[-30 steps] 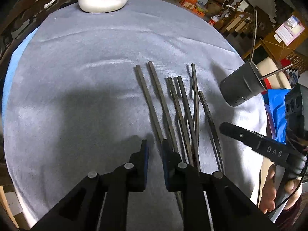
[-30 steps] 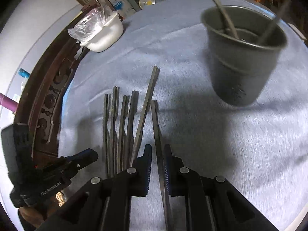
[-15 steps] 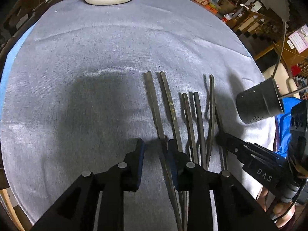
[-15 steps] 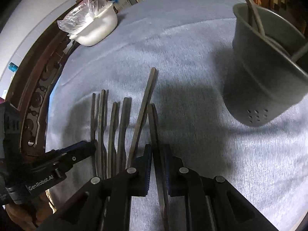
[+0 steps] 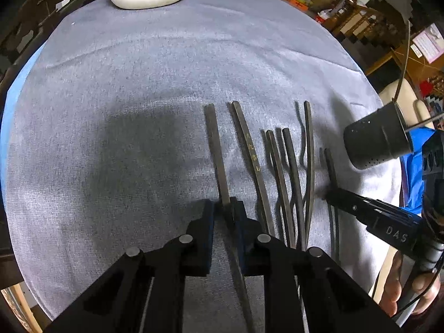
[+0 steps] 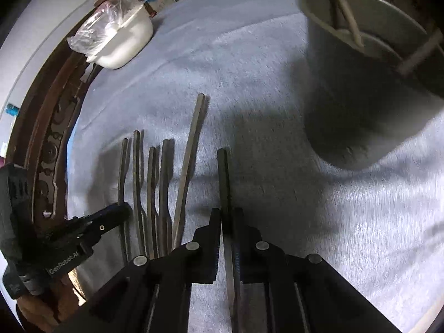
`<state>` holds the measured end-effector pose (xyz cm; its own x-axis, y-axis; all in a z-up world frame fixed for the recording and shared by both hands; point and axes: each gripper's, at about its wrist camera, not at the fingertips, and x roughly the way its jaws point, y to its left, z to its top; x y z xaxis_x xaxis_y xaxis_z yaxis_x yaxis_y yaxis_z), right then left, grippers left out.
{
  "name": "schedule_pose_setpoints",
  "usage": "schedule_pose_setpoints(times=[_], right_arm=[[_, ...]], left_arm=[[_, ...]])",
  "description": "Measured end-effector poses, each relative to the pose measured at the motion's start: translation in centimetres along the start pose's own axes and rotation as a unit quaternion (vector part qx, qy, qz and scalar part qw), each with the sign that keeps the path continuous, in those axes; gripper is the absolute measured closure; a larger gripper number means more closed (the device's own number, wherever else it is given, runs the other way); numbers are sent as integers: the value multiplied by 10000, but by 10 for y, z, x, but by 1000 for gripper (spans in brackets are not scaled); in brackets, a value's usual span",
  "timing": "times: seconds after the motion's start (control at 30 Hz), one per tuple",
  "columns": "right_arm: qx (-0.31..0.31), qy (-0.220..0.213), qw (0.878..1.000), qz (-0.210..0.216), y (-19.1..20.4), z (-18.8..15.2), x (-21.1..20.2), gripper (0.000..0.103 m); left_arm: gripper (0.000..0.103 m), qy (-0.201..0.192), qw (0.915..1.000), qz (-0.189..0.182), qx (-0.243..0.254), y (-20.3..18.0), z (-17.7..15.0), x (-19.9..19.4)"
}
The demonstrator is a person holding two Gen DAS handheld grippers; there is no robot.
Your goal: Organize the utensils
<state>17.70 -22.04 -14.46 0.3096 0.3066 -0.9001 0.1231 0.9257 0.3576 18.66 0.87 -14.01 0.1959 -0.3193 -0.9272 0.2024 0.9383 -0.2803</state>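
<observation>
Left tongs point(image 5: 224, 216): straddle the leftmost chopstick point(image 5: 217, 155) of the row; a gap shows on one side, so I cannot tell whether they clamp it.
Right tongs point(image 6: 227, 219): clenched on the rightmost chopstick point(image 6: 223, 177), at the row's other end.
Chopstick row point(image 5: 288, 172): dark sticks lying side by side on the grey cloth point(image 5: 125, 111) covering the desk.
Holder cup point(image 6: 360, 83): dark, perforated, beyond the row on its right; two sticks point(image 6: 344, 14) stand inside it.
White bowl point(image 6: 122, 44): far past the row at the cloth's edge; holds a clear plastic bag point(image 6: 102, 22).
</observation>
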Motion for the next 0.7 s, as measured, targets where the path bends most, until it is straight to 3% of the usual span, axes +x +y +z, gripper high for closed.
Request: schedule_pose_setpoints(times=[0.17,0.27,0.4,0.53,0.7], right_arm=[[-159,-22,9999,62,-1,3,1,93],[-337,-241,9991,112,2,-3,-9,95],[-574,-673,9960,146,10,-9,-31,95],[-678,-1064,9915,331,13,-17,-56,95],[-554,-1203,9897,539,10,-20,-72,95]], left_arm=[[89,-126,9997,154,114,-6,1,5],[96,-322,9988,313,180,-11,0,3],[97,-722,9954,530,348,-23,-3,-16],[97,-1226,9868,861,616,-33,-12,-46],[98,-1431,9831,873,743,-37,-17,-66]])
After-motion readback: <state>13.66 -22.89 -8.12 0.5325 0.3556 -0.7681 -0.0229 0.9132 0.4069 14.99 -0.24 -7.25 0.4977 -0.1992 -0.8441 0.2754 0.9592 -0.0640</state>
